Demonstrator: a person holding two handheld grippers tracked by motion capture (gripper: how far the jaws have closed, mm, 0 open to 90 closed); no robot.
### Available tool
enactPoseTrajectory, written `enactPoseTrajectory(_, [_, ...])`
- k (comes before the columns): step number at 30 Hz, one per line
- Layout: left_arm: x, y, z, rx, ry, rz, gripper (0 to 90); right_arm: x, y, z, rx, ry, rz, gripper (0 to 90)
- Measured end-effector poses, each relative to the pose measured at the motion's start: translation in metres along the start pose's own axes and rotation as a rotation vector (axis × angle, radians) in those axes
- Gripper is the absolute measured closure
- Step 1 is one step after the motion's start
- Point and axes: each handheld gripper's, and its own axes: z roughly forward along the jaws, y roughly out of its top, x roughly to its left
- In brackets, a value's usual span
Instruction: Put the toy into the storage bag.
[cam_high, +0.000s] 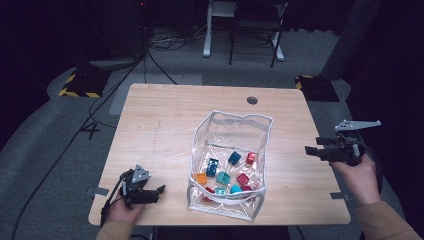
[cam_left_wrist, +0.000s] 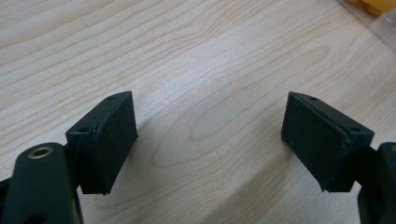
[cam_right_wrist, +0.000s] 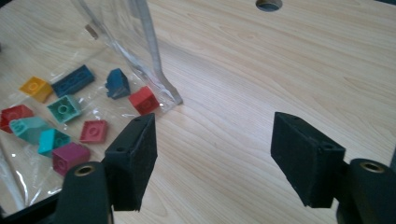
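The clear plastic bag (cam_high: 231, 165) of coloured toy bricks (cam_high: 225, 176) lies mid-counter (cam_high: 160, 125) between both hands; the right hand-held gripper (cam_high: 311, 150) hovers level, well right of it, jaws apart and empty; the left hand-held gripper (cam_high: 160, 191) rests low near the bag's near corner, jaws apart.

No readable text, label, brand, number or sign anywhere on the pale wooden table (cam_high: 165, 125) or the things upon it.

A recording lab or studio is suggested: black curtains (cam_high: 385, 60) are hung around, cables (cam_high: 165, 42) are trailed across grey carpet, hazard-striped stand bases (cam_high: 80, 85) at upper left.
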Motion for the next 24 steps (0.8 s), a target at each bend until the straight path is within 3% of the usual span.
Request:
enactPoseTrajectory(10, [0.0, 0.0, 0.0, -0.002, 0.001, -0.001, 18.6, -0.013, -0.022, 0.013, 0.045, -0.012, 0.037, 31.9])
enactPoseTrajectory(24, [0.0, 0.0, 0.0, -0.002, 0.001, -0.001, 18.6, -0.023, -0.073, 0.038, 0.088, -0.007, 0.089, 30.3])
